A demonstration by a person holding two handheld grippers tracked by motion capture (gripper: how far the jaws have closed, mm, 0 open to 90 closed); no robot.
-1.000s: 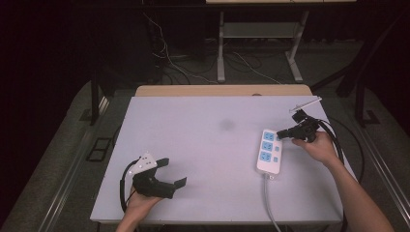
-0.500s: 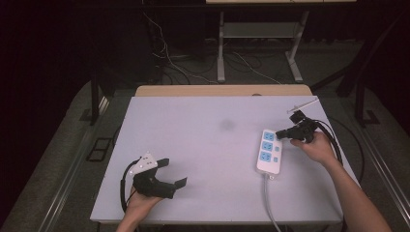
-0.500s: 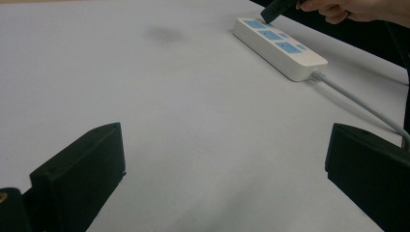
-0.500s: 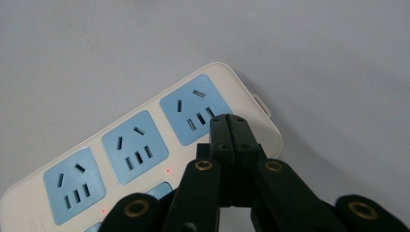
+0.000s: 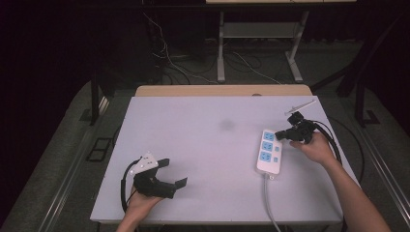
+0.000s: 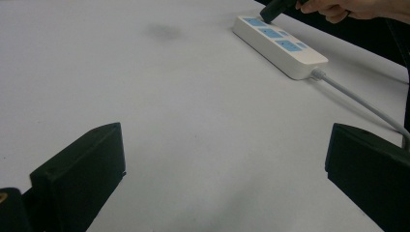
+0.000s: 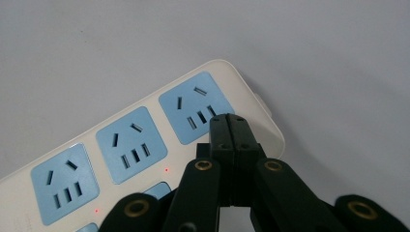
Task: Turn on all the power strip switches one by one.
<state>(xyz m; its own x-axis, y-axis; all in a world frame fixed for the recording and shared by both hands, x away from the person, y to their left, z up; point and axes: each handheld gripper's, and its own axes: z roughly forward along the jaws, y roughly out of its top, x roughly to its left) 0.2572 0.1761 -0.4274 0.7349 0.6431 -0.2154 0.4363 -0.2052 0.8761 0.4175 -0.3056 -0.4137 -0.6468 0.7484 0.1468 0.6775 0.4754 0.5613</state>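
White power strip (image 5: 269,150) lies flat on the right part of the table (image 5: 193,140), long axis running near to far with a slight tilt, well in from the right edge. Three blue socket faces in a row along its top; small blue rocker switches beside them. In the right gripper view two small red lights (image 7: 166,169) show on the casing between sockets and switches. Its grey cord (image 5: 269,203) leaves the near end and runs off the near edge of the table.

Right gripper (image 5: 279,135) sits at the far end of the strip, held by the right hand (image 5: 314,147) just to the right of it. Jaws are pressed together with nothing between them. In the right gripper view the joined tips (image 7: 228,120) stand over the casing beside the farthest socket (image 7: 196,106); whether they touch the surface cannot be told. A black cable loops from this gripper along the right side of the table.

Left gripper (image 5: 175,173) rests at the near left of the table, in the left hand (image 5: 142,203), well apart from the strip. Jaws stand wide apart and hold nothing; bare table surface lies between them in the left gripper view.

A faint dark smudge (image 5: 226,125) marks the table near its centre, left of the strip
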